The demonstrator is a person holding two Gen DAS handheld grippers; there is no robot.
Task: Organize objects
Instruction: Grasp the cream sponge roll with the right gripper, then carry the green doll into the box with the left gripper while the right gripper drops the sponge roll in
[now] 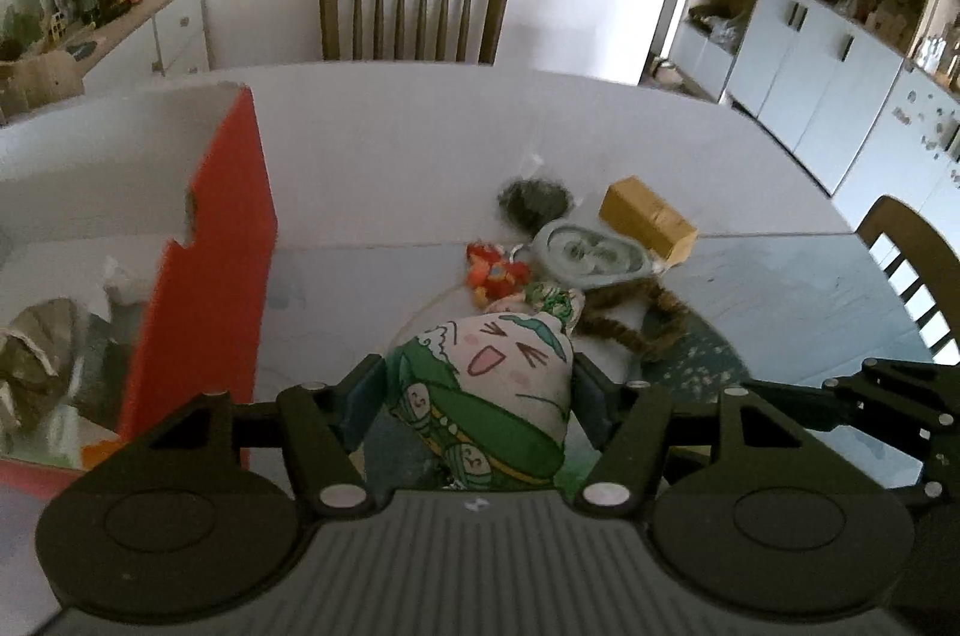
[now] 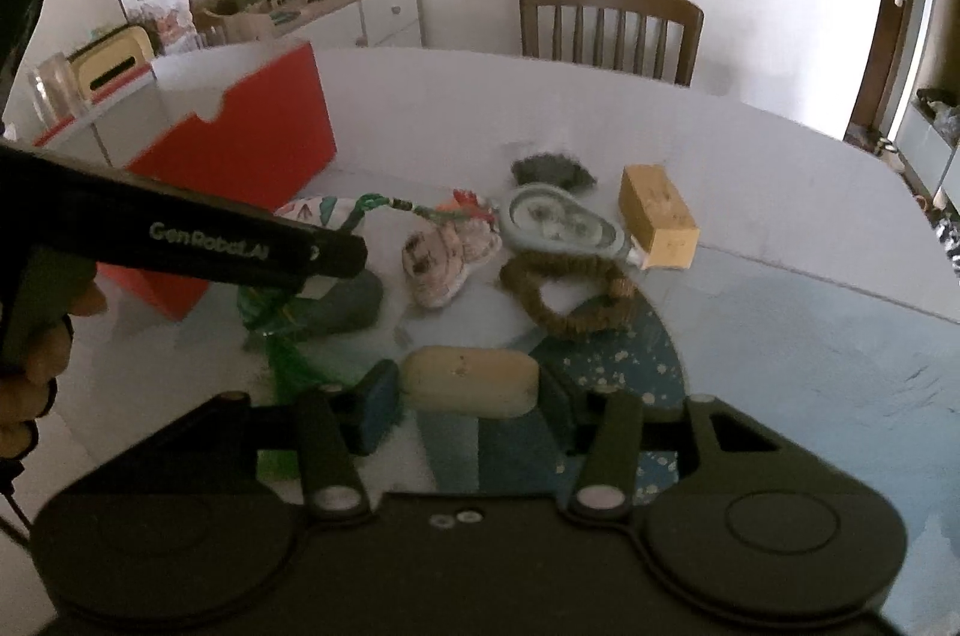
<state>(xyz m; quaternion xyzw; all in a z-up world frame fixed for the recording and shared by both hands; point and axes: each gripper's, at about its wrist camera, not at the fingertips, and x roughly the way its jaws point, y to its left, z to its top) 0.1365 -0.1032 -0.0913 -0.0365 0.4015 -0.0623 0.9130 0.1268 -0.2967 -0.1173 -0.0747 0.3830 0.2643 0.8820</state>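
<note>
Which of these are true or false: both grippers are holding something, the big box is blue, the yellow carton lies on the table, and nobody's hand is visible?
1. Both grippers hold something. True: the left gripper clamps a cartoon pouch; the right gripper clamps a cream block.
2. The big box is blue. False: the box is red.
3. The yellow carton lies on the table. True.
4. No hand is visible. False: the left hand shows in the right wrist view.

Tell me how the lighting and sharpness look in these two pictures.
Left wrist view: dim, bright doorway glare at upper right, the cartoon-face fabric pouch sharp, red cardboard box soft. Right wrist view: dim, the cream oblong block fairly clear, edges bowed.
</note>
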